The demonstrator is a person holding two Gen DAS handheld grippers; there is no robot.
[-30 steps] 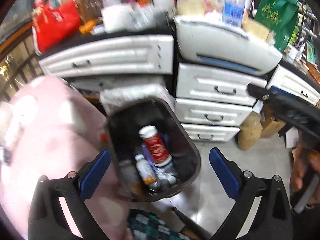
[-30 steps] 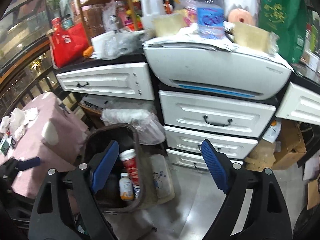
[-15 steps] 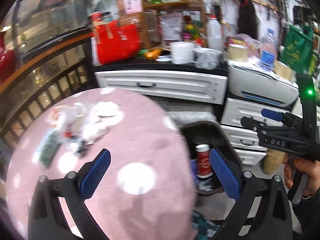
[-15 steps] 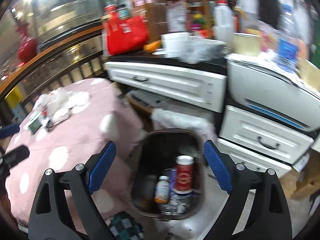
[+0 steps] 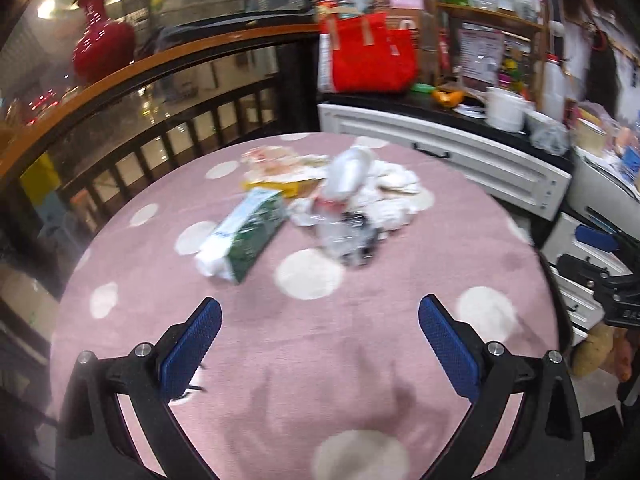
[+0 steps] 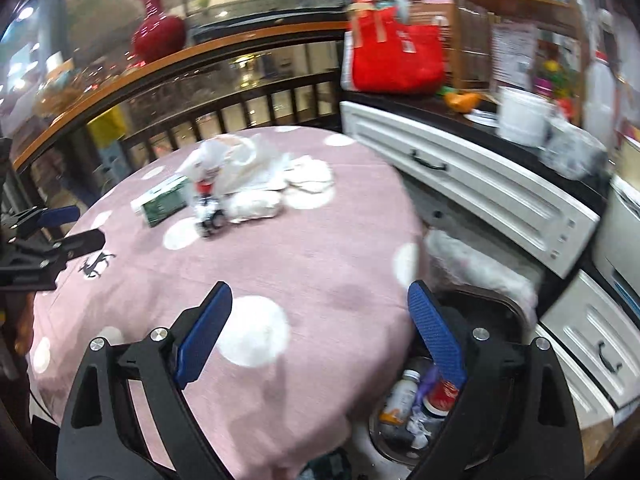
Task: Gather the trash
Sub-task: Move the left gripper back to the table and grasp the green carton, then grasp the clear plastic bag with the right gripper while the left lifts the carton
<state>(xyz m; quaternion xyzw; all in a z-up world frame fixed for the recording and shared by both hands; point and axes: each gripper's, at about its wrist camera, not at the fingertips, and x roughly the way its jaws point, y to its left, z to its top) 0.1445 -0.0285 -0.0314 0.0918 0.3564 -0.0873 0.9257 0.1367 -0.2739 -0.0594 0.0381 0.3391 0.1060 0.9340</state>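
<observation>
A heap of trash lies at the far side of the round pink dotted table: a green and white carton, a crushed clear plastic bottle, white crumpled tissues and a yellow wrapper. My left gripper hangs open over the near part of the table, empty. In the right wrist view the same carton and tissues show, and my right gripper is open and empty over the table's right edge. The dark bin with bottles sits below right.
White drawer cabinets with a cluttered black top stand right of the table. A red bag and a white tub rest on them. A wooden railing curves behind the table, with a red vase beyond.
Both views have swung left and up from the bin to the table top. The trash heap has come into the middle of the view. Both grippers have stayed open and empty.
</observation>
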